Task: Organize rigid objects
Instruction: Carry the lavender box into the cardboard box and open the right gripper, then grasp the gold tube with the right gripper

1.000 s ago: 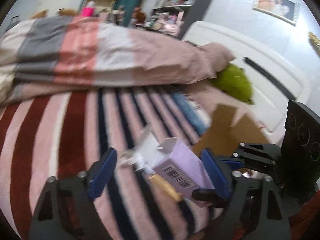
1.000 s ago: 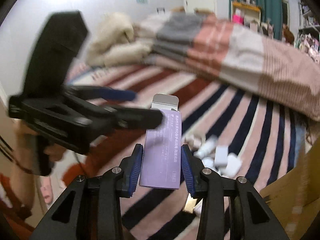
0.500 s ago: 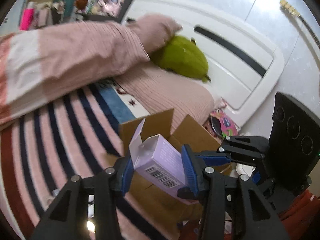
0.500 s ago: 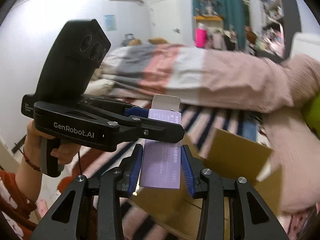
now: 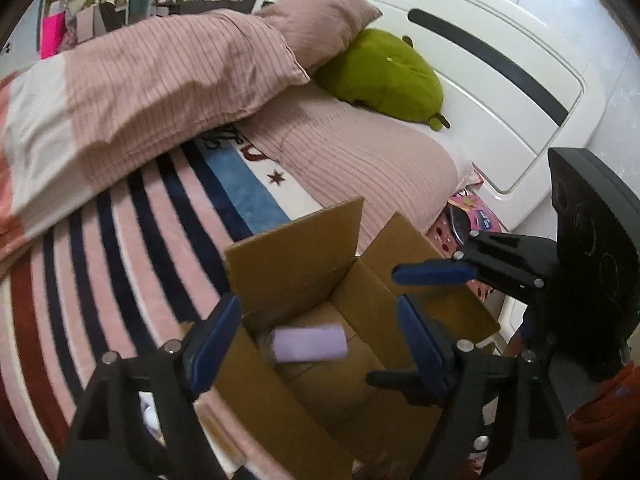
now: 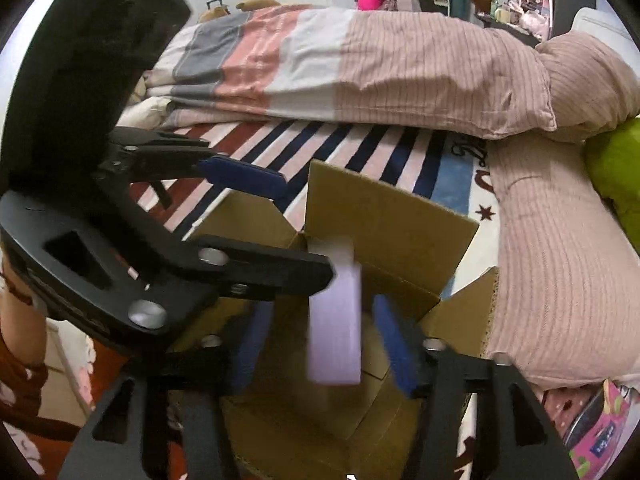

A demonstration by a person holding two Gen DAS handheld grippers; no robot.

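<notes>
A lilac carton [image 5: 307, 344] is blurred in mid-fall inside the open cardboard box [image 5: 296, 264]; it also shows in the right wrist view [image 6: 335, 320]. My left gripper [image 5: 316, 340] is open above the box, with the carton loose between its blue pads. My right gripper [image 6: 320, 344] is open above the same box [image 6: 384, 216], the carton free between its fingers. The right gripper shows from the left wrist view [image 5: 424, 292], and the left gripper from the right wrist view [image 6: 280, 224].
The box stands on a striped blanket [image 5: 120, 240] on a bed. A folded striped duvet [image 6: 360, 64] lies behind, a pink pillow [image 5: 360, 160] and green plush [image 5: 384, 76] near the white headboard [image 5: 500, 60].
Both grippers were shut on the lilac carton; both have opened and the carton drops into the box. The grippers have come closer over the box.
</notes>
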